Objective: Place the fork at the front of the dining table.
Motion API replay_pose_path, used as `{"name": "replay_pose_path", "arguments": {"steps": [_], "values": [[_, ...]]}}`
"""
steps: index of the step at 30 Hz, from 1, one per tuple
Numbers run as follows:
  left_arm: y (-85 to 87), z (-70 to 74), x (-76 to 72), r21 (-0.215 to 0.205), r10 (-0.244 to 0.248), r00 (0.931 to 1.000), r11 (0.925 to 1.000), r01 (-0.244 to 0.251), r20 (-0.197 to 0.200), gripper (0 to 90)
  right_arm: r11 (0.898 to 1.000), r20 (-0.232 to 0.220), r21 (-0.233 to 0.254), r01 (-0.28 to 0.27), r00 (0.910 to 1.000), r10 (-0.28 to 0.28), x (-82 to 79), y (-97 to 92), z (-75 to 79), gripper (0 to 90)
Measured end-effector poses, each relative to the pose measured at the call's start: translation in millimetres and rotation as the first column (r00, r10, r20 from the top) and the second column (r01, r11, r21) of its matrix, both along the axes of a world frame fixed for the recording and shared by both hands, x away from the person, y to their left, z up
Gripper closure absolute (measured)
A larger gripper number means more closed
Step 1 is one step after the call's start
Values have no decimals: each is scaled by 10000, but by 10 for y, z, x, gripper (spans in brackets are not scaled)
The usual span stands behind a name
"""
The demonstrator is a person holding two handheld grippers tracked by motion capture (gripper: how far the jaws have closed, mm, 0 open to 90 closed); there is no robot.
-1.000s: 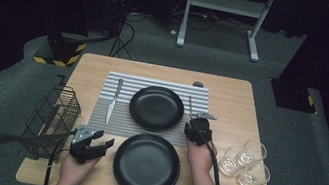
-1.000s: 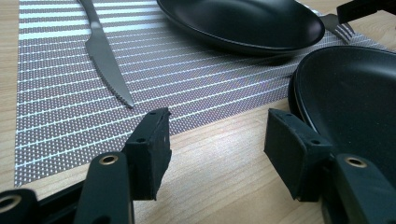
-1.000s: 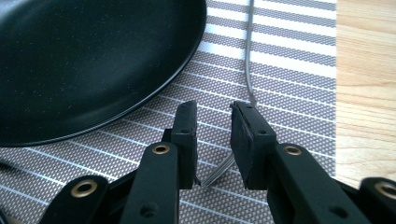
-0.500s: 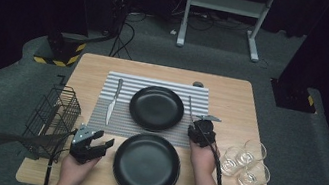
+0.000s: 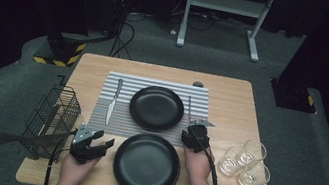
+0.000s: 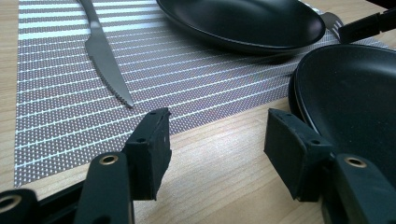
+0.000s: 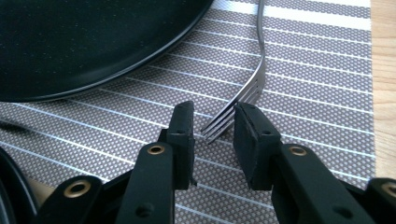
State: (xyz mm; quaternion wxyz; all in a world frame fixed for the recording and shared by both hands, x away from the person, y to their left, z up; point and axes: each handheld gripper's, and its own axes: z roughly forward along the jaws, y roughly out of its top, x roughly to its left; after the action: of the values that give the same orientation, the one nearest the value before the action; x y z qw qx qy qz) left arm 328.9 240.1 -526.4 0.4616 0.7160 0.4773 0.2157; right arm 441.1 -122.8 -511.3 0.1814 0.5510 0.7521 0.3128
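On the striped placemat (image 5: 155, 105), right of the far black plate (image 5: 156, 108), lay the fork (image 5: 189, 108), tines toward the person. The right gripper (image 5: 194, 136) sat at the tine end. In the right gripper view the fork (image 7: 252, 84) tines lay between the two black jaws, right gripper (image 7: 214, 128) low over the placemat (image 7: 317, 93). The jaws had just been closing, narrow gap, tines in between; could not tell whether the pads actually pressed on the metal, a sliver of gap showed on the left side. The fork's handle ran away along the rim of the far black plate (image 7: 79, 46).

The left gripper (image 5: 93, 142) rested near the table's (image 5: 233, 94) front-left part, just left of the near black plate (image 5: 146, 164). Its jaws stood apart, nothing between them. In the left gripper view the left gripper (image 6: 215, 140) pointed over bare wood of the table (image 6: 219, 163), the near black plate (image 6: 355, 98) beside its right jaw, the far black plate (image 6: 243, 21) beyond, the placemat (image 6: 70, 93) ahead.

The knife (image 5: 113, 100) lay on the left part of the placemat, well apart from the fork, blade toward the person; serrated edge seen in the left gripper view (image 6: 107, 60). A wire basket (image 5: 53, 114) stood at the table's left edge, utensils poking out of it. Three glasses (image 5: 246, 161) clustered at the right, near the right hand (image 5: 197, 162). The left hand (image 5: 76, 166) came in from the bottom edge.
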Motion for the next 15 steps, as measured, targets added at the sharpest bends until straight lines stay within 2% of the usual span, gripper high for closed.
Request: {"name": "replay_pose_path", "arguments": {"steps": [5,8,15], "values": [[2,0,1,-5,-8,10000,10000,8,-10,408,9996,74,174,-221,9997,220,14,58,24,699],[4,0,1,-23,-7,10000,10000,7,-11,408,9995,138,86,-310,9994,309,18,91,36,701],[5,0,0,-24,-11,10000,10000,11,-6,408,9998,92,48,-172,9998,172,36,61,37,692]]}}
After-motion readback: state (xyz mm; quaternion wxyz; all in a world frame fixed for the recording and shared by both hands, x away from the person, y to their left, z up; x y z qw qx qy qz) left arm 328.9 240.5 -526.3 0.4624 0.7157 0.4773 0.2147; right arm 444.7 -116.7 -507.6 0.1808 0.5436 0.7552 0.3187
